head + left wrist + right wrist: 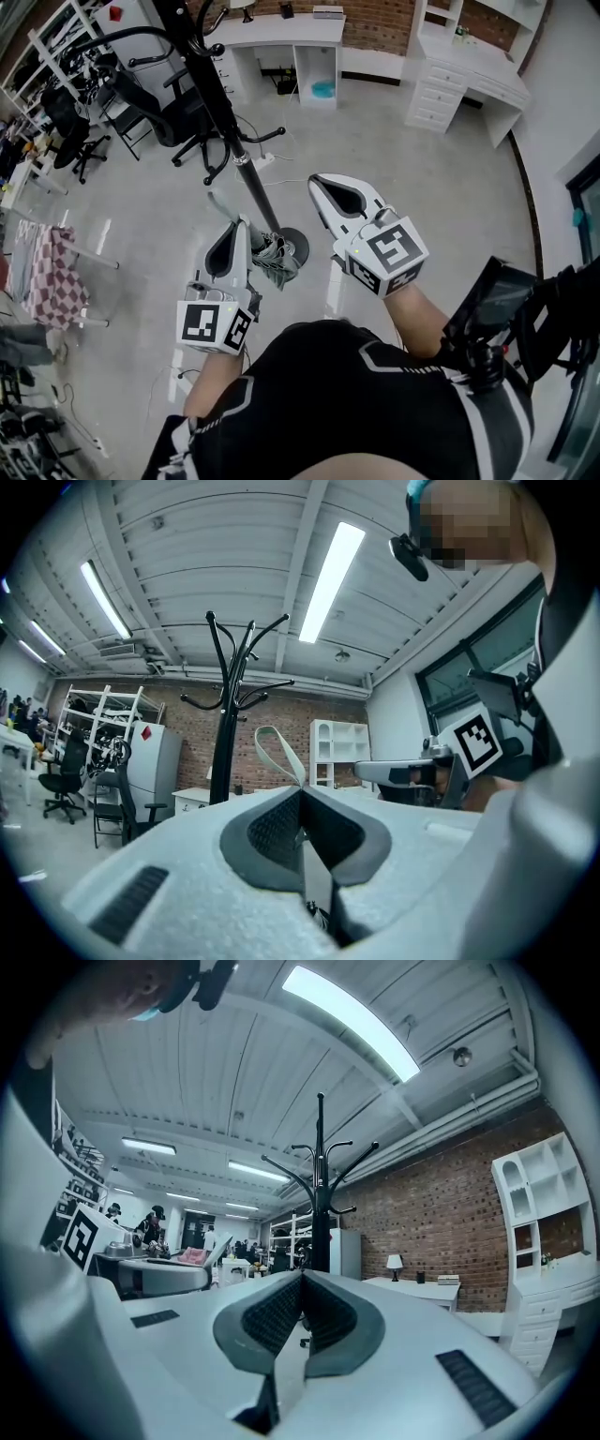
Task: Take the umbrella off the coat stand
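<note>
At the frame's centre the left gripper [240, 228], jaws pinched shut on the strap loop [279, 750], lets the folded umbrella [274, 259] dangle just beside the coat stand [211, 94], apparently clear of its hooks, while the right gripper [317, 184] is closed, empty, alongside.

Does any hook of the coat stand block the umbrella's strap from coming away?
Nothing visible does. The left hand-held gripper is shut on the strap, whose loop stands free, no hook through it. The umbrella hangs close beside the pole of the coat stand.
</note>
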Motion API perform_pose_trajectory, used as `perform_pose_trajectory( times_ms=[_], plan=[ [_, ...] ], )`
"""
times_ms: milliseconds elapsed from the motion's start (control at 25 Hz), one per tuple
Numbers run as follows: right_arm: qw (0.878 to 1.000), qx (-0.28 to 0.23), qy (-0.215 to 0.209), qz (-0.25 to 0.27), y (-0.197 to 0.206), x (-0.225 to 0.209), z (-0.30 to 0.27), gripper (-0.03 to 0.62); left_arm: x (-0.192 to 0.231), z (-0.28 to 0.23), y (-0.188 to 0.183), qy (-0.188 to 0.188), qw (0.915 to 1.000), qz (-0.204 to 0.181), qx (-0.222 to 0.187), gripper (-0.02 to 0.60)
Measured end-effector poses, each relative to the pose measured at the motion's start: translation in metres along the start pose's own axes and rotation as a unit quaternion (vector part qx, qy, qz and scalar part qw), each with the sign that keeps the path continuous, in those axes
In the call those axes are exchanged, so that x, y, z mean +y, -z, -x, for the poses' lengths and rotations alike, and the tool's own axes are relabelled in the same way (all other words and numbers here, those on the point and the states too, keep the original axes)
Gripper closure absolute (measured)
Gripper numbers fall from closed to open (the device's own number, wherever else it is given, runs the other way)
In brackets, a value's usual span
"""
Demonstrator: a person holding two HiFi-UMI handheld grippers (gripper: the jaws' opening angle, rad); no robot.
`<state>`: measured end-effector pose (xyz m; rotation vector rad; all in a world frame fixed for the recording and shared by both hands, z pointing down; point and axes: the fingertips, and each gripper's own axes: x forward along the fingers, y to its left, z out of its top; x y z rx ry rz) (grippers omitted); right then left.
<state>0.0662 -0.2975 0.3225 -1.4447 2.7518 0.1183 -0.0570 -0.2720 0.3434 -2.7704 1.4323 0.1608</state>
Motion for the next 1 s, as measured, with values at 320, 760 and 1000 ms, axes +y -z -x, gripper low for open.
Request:
perform_pose_trajectory(
  times_ms=[320, 760, 1000],
  plan=[
    [1.000, 0.001, 0.001, 0.002, -0.0016, 0.0014, -0.0042, 0.594, -0.0003, -0.0009, -0.0018, 0.009, 1.0000, 0.002, 0.001, 0.569],
    [1.000, 0.007, 0.007, -0.005, -0.0005, 0.0012, -0.0050, 0.594, 0.0038, 0.0008, -0.0017, 0.010, 0.9999, 0.005, 0.004, 0.569],
    [1.000, 0.011, 0.010, -0.010, 0.0032, 0.0028, -0.0011, 0.594, -0.0009, 0.0047, -0.0057, 0.017, 0.9998, 0.002, -0.001, 0.569]
  ],
)
